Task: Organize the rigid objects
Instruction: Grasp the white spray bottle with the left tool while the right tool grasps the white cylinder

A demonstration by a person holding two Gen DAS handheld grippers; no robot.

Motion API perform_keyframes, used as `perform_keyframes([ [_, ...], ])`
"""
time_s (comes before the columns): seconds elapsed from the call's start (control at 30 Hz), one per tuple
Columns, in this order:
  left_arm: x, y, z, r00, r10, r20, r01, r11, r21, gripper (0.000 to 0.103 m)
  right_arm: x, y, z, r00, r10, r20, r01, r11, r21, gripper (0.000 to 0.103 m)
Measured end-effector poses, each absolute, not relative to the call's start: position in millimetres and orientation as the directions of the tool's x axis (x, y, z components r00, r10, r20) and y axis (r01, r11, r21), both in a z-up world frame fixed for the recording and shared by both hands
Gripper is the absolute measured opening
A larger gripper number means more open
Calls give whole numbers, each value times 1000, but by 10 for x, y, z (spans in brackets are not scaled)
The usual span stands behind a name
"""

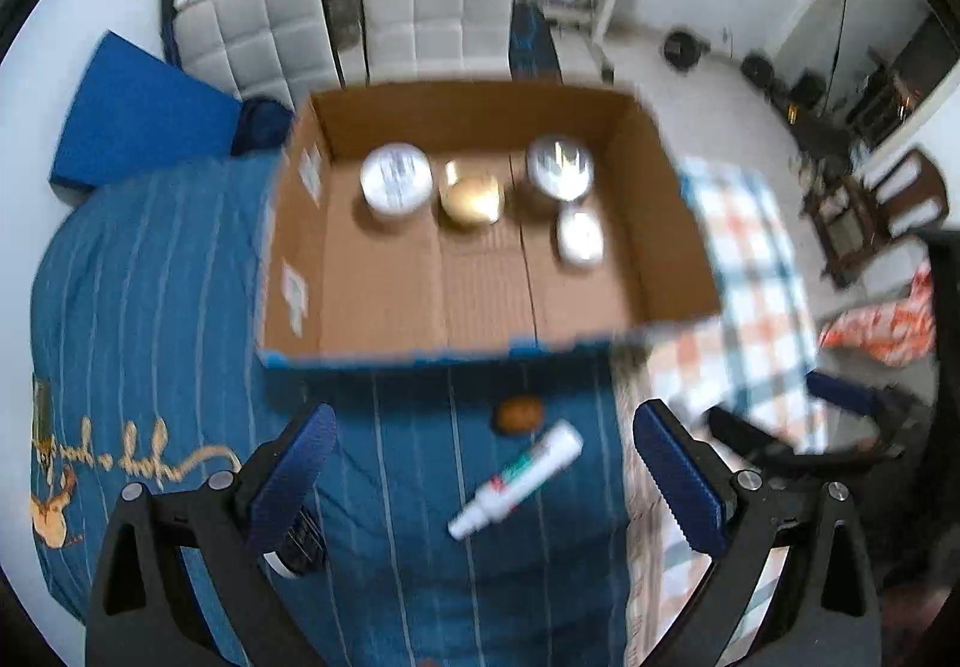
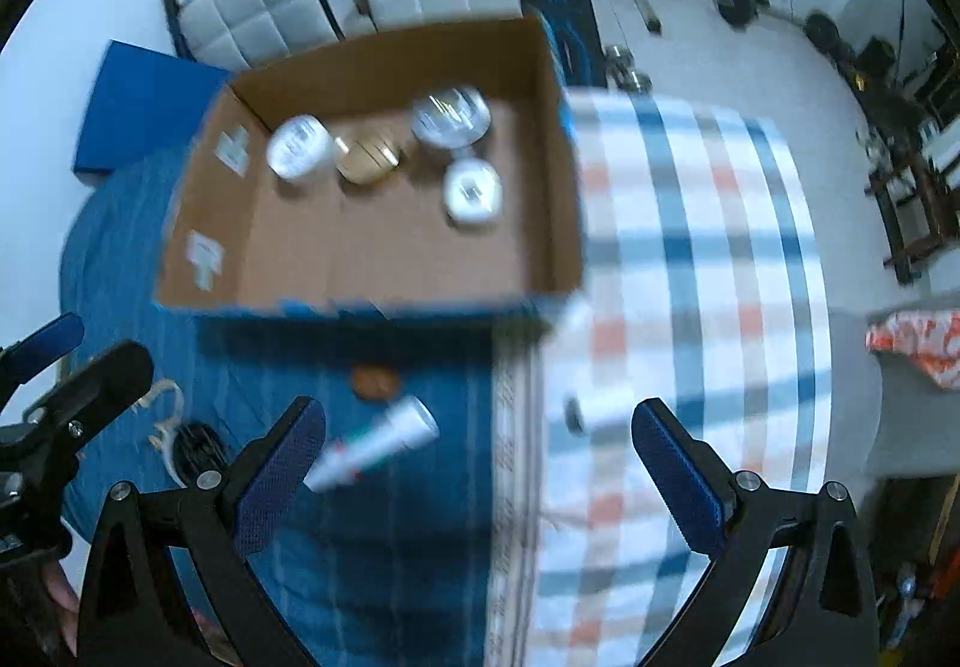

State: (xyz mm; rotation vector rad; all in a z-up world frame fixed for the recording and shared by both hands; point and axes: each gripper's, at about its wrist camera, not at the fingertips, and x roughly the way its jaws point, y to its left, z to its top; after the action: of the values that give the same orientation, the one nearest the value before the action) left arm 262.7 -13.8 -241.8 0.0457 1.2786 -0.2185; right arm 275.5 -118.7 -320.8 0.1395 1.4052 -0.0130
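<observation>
You had four jars already standing in the cardboard box at upper centre, while the white tube and a small brown object lay outside at lower centre, with your left gripper and right gripper spread wide, empty.

Motion blur smears my right view: the 4 jars carry unreadable labels. At 7 o'clock my left fingers half hide a dark object.
</observation>
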Motion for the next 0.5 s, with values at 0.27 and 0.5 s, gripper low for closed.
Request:
perform_keyframes([
  [0.27,2559,-616,-3657,71,-56,-996,258,966,-36,100,2449,-1832,-4097,0,12,-1000,211,977,12,103],
  [0.5,2656,-844,-4259,-59,-35,-998,292,955,-51,64,2608,-1983,-4593,-43,2,-999,212,977,-7,103],
])
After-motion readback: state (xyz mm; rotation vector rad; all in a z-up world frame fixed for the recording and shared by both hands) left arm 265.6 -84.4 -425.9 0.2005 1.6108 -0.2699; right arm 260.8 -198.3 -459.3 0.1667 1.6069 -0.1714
